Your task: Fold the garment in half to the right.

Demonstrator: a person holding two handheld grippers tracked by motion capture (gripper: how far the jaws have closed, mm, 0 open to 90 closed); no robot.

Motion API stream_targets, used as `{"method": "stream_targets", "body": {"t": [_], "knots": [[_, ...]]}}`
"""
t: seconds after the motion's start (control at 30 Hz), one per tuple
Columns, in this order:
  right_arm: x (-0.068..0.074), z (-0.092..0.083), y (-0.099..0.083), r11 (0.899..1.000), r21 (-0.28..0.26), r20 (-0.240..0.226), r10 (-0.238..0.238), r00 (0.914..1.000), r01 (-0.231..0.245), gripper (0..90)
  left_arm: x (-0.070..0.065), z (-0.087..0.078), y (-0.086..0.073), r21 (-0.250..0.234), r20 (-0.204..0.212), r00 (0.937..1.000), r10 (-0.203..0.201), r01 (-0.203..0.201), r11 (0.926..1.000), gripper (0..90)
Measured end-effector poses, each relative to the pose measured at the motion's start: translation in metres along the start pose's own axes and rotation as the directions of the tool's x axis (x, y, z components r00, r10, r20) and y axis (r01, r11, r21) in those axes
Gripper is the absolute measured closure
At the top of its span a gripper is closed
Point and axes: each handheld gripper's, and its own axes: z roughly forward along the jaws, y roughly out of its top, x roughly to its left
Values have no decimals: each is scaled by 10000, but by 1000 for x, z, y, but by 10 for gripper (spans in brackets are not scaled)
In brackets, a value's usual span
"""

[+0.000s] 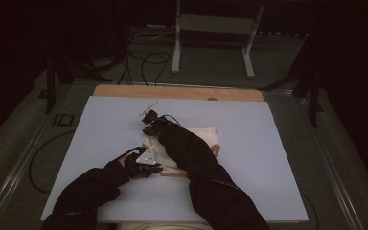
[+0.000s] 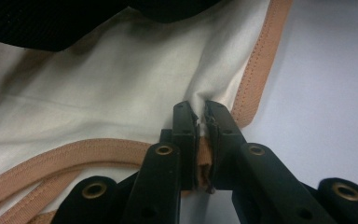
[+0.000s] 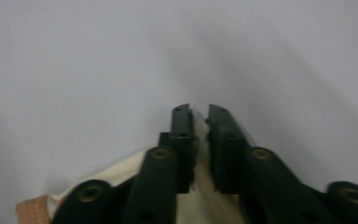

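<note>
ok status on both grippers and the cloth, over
Left gripper shut on the cloth at its tan-trimmed edge. Right gripper shut on the cloth's far edge. Cloth lies on the table. Nothing in the way.

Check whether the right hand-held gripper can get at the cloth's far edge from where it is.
Probably yes: the right hand-held gripper is already shut on the cream cloth at its far edge; nothing blocks it.
</note>
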Motion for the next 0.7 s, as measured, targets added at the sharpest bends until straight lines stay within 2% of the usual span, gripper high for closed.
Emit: {"method": "stream_targets", "body": {"t": [0.23, 0.7], "knots": [[-4, -4, -1, 9999, -74, -269, 132, 9995, -134, 873, 2, -3, 0, -110, 234, 9997, -17, 20, 9999, 846], [-5, -22, 0, 9982, -606, -346, -34, 9994, 13, 873, -1, -6, 5, 77, 105, 9994, 328, -329, 9994, 848]]}}
